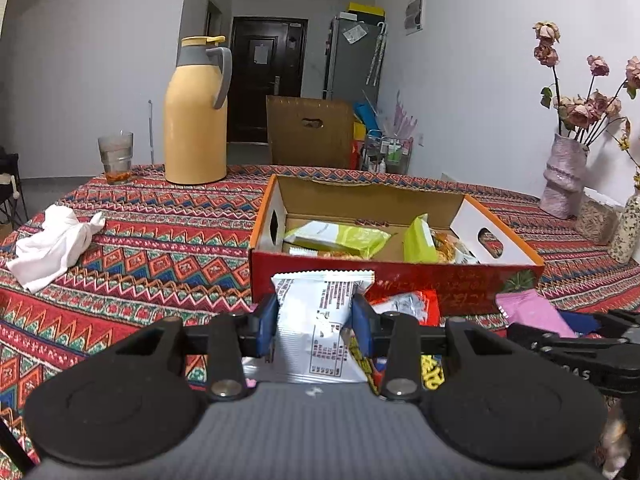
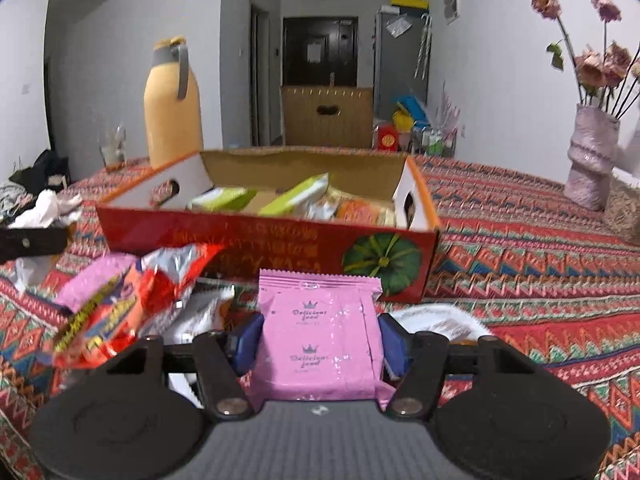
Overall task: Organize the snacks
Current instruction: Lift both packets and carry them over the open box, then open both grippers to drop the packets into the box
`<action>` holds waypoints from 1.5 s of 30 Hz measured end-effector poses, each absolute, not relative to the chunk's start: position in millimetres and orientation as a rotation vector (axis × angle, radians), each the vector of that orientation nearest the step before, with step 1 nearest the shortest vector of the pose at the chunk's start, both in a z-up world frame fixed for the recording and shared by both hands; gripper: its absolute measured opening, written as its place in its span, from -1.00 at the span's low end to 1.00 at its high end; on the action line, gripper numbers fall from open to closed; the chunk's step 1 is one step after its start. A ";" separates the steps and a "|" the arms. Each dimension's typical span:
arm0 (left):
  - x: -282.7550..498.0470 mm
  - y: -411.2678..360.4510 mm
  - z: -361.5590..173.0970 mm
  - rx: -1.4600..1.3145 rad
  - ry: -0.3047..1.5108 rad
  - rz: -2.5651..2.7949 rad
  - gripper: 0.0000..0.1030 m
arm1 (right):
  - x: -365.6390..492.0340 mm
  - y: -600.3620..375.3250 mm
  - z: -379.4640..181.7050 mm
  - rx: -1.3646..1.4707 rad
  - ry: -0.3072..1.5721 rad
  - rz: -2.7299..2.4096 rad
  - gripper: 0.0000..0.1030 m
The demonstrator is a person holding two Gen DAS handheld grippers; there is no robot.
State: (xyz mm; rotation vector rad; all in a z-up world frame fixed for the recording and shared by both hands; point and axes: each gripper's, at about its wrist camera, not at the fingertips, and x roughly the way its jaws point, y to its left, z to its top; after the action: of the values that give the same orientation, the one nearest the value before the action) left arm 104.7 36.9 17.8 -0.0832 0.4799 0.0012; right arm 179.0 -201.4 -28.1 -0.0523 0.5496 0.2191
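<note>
Left wrist view: left gripper [image 1: 314, 316] clamps a white packet [image 1: 320, 320] just short of the red box [image 1: 400, 280]; a thin side pinch could slip. Right wrist view: right gripper [image 2: 318, 340] pinches a pink packet [image 2: 320, 336] before the box; loose packets [image 2: 132, 292] crowd its left. Packet bottoms hidden by the grippers.

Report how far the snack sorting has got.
Done: green packets already lie in the red box. In hand: the left claw grips a white packet, the right claw a pink packet. Left: a loose pile before the box.
</note>
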 end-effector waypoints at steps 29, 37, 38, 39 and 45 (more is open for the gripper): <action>205.2 -2.5 72.0 0.011 0.377 0.027 -0.23 | 271.1 -195.4 37.1 -0.008 0.364 0.186 0.19; 228.7 6.6 58.8 -0.014 0.348 0.074 -0.22 | 304.8 -197.1 21.4 0.028 0.353 0.177 0.19; 229.5 7.7 57.1 -0.016 0.347 0.070 -0.22 | 305.5 -196.7 19.0 0.020 0.352 0.181 0.19; 231.2 8.4 55.3 -0.018 0.353 0.062 -0.22 | 306.1 -196.7 17.7 0.017 0.356 0.189 0.19; 237.5 7.9 44.6 -0.008 0.384 0.047 -0.22 | 308.7 -194.3 11.0 0.009 0.384 0.209 0.19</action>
State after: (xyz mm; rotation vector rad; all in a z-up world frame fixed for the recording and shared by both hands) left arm 237.5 7.9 44.6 -0.0085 0.3843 0.0471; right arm 308.7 -194.3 11.0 0.0091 0.3844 0.2094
